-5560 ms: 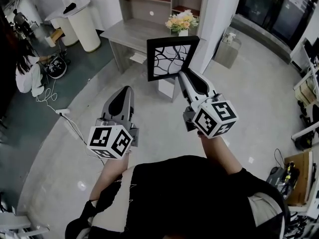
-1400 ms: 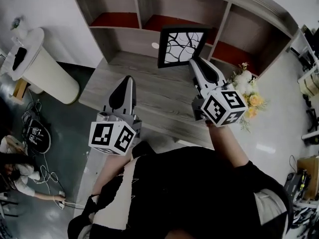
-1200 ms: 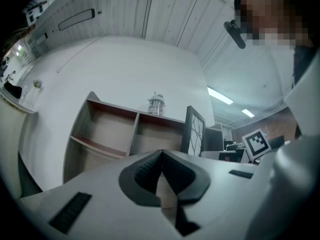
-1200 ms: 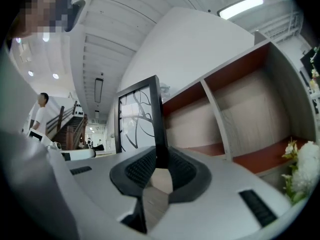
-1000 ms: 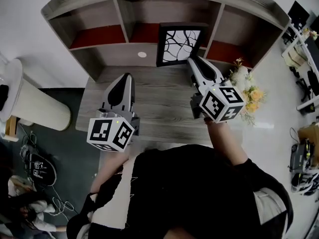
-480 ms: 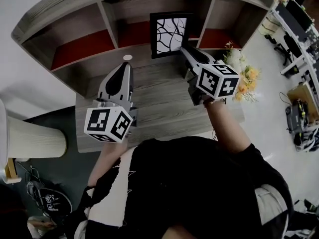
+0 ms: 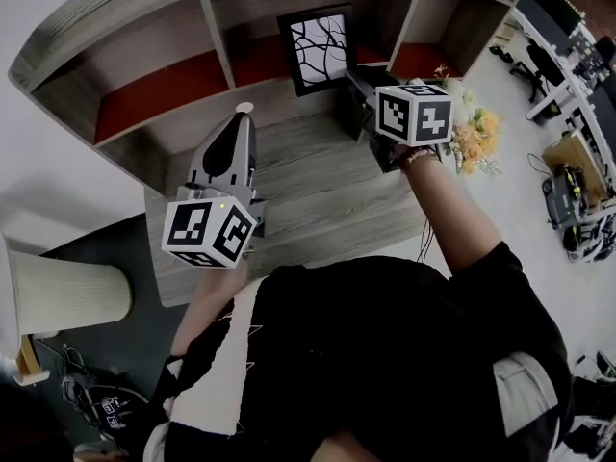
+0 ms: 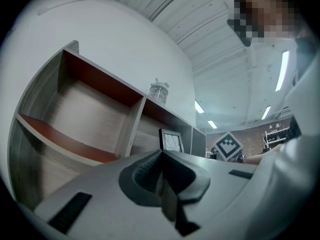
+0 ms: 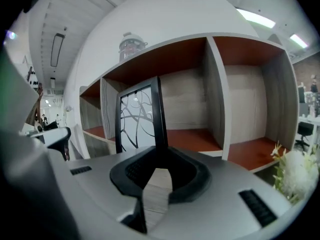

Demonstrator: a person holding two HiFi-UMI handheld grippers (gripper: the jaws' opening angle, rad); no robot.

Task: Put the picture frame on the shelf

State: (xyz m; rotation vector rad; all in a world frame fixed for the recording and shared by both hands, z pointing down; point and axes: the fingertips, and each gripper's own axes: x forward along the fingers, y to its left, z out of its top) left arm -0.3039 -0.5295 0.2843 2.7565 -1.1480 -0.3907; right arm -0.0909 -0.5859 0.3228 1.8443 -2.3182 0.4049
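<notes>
The picture frame [image 7: 313,49], black with a white branch pattern, is held upright by its right edge in my right gripper [image 7: 352,73], which is shut on it. It hangs in front of the middle compartment of the wooden shelf [image 7: 217,37], above the red shelf board. In the right gripper view the picture frame [image 9: 137,121] rises from the right gripper [image 9: 159,156], with the compartment behind it. My left gripper [image 7: 242,115] hovers over the desk [image 7: 308,191], shut and holding nothing. In the left gripper view the left gripper [image 8: 161,156] points at the shelf, with the picture frame [image 8: 171,140] far off.
A bunch of flowers [image 7: 472,128] stands on the desk's right end, close under my right arm. A glass jar [image 9: 131,45] sits on top of the shelf. The compartments left [image 7: 144,104] and right [image 7: 423,61] of the middle one hold nothing. A pale round stand [image 7: 67,292] is at lower left.
I have come from across the room up to the desk. Over the last second the right gripper has carried the frame forward and up toward the middle compartment; the left gripper stayed over the desk.
</notes>
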